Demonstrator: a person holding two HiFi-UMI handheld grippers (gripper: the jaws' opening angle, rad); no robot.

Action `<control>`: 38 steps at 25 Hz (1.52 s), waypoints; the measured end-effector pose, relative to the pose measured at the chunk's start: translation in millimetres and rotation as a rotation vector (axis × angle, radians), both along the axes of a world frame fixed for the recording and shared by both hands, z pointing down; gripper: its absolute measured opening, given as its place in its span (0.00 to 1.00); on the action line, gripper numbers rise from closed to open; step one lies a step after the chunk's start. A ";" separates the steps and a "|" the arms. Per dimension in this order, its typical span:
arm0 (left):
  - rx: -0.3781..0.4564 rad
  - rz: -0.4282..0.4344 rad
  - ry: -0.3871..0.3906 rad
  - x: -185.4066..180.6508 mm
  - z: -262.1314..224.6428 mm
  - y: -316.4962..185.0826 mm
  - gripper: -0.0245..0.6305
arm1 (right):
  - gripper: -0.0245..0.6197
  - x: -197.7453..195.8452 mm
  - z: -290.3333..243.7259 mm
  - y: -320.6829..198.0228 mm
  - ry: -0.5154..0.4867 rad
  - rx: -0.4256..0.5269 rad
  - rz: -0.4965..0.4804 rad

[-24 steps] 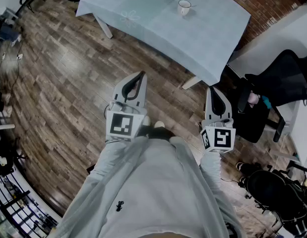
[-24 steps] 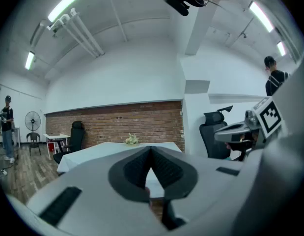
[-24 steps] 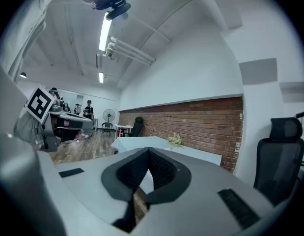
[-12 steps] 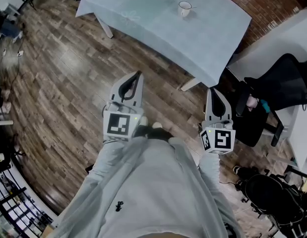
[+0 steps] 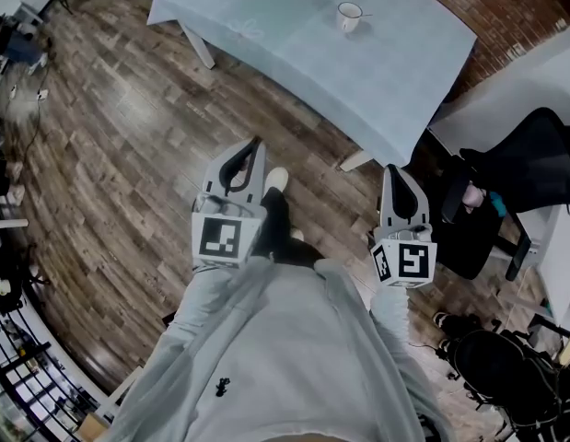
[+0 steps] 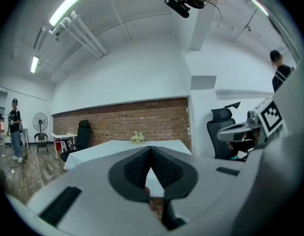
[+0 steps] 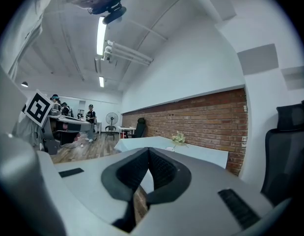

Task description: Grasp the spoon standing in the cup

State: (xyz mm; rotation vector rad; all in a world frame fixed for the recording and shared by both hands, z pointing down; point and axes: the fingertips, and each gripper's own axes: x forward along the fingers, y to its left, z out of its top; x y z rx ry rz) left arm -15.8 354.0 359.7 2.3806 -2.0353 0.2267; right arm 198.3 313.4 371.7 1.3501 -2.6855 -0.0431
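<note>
A white cup (image 5: 348,14) with a thin spoon leaning in it stands on the pale blue tablecloth of the table (image 5: 294,35), far ahead at the top of the head view. The right gripper view shows the cup (image 7: 170,149) small on the table, just beyond the jaws. My left gripper (image 5: 258,140) and right gripper (image 5: 392,167) are held level over the wooden floor, well short of the table. Both are shut, jaws meeting at the tips with nothing between them, as the left gripper (image 6: 151,147) and right gripper (image 7: 148,149) show in their own views.
A black office chair (image 5: 529,159) and dark bags (image 5: 506,362) stand at the right, near a brick wall (image 5: 515,12). A small bunch of flowers (image 7: 179,138) sits on the table. People stand by desks far off (image 7: 90,114). The person's shoe (image 5: 276,179) steps between the grippers.
The person has stepped forward: a shoe now shows ahead between the grippers, and the floor and table have shifted slightly in the head view. Both grippers stay shut.
</note>
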 end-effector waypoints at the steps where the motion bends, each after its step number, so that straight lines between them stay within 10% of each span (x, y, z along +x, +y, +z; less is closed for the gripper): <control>1: 0.001 0.001 -0.001 -1.8 0.9 -6.6 0.06 | 0.06 -2.1 0.8 -6.3 0.001 0.001 -0.001; 21: 0.010 0.085 0.009 -104.9 -3.4 -213.5 0.06 | 0.06 -99.3 -5.0 -192.1 0.034 -0.013 0.075; 38: -0.071 0.163 0.054 -128.9 28.2 -279.6 0.06 | 0.06 -121.8 19.1 -243.7 0.046 -0.088 0.164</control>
